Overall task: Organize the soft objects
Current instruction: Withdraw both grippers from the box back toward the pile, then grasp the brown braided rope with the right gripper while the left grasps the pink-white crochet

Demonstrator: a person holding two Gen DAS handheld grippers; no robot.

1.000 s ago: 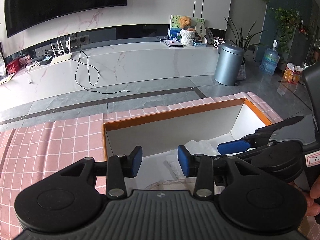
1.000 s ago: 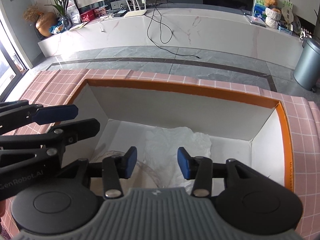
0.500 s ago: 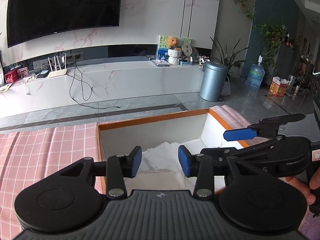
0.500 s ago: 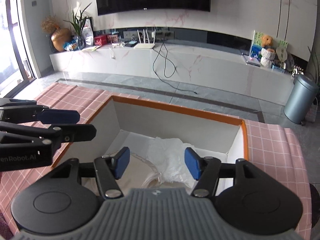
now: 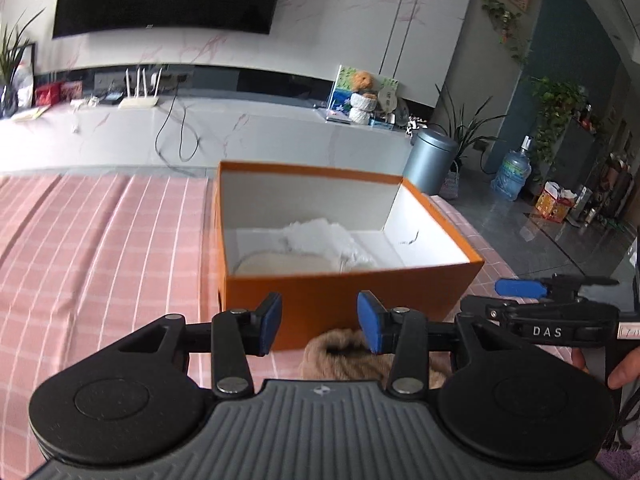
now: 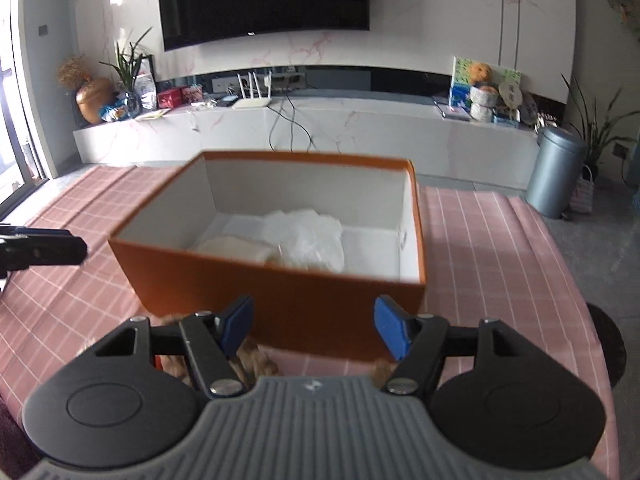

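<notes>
Soft things lie in the orange box (image 5: 344, 300) on the pink checked cloth (image 5: 100, 248): a crumpled white bag (image 5: 324, 240) and, touching it, a flat cream pad (image 5: 280, 265) (both toward the near wall). A tan rope coil (image 5: 340, 354) lies on the cloth just in front of the box. The left gripper (image 5: 319, 322) hangs above the coil, jaws apart and gripping nothing. The right gripper (image 6: 314, 328) hovers before the box, its jaws opening with nothing between them.
</notes>
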